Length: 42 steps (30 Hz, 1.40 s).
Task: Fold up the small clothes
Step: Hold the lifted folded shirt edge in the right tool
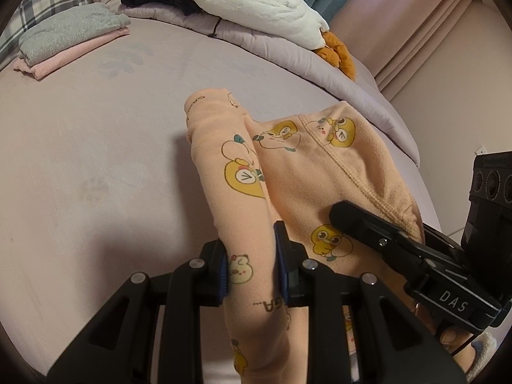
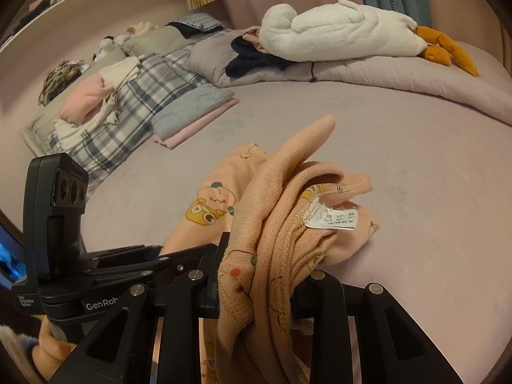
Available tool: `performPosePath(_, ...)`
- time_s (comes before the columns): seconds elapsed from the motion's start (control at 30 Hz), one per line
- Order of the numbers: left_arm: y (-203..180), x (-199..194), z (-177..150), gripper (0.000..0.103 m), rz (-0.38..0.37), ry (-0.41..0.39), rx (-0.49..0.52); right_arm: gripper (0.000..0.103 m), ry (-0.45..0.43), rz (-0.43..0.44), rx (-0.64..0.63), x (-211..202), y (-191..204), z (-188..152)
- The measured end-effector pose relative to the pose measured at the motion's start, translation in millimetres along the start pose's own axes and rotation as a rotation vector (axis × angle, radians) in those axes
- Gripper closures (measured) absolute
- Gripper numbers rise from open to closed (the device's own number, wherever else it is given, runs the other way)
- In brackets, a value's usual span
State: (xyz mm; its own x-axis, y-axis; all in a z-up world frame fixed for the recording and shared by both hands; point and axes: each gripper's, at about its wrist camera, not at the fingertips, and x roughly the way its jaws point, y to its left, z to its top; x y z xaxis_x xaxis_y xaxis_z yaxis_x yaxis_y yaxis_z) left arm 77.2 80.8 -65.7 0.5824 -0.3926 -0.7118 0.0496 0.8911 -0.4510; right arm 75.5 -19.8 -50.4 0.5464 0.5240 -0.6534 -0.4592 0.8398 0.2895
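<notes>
The peach cotton children's garment printed with yellow cartoon ducks (image 1: 288, 166) is held between both tools above the mauve bedsheet (image 1: 96, 147). The left gripper (image 1: 251, 268) has its blue-padded fingers (image 1: 223, 272) clamped on a rolled leg or sleeve; the right gripper (image 2: 259, 288) is clamped on a bunched hem, its white care label (image 2: 332, 219) hanging free. Bare sheet lies open to the left and ahead. A folded grey-and-pink clothes stack (image 2: 195, 113) sits well apart at the far left, beside a plaid blanket (image 2: 128, 112). A white plush goose (image 2: 336, 30) lies on the folded lilac quilt (image 2: 400, 73) along the far edge.
</notes>
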Motion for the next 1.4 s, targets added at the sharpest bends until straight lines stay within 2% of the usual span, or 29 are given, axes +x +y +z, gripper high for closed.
performPosePath(0.8,15,32,67,0.079,0.055,-0.037,0.050,0.073,-0.056,0.011,0.006,31,-18,43)
performPosePath(1.4,15,62,100,0.079,0.083,-0.035,0.076,0.073,-0.075,0.012,0.046,51,-41,65)
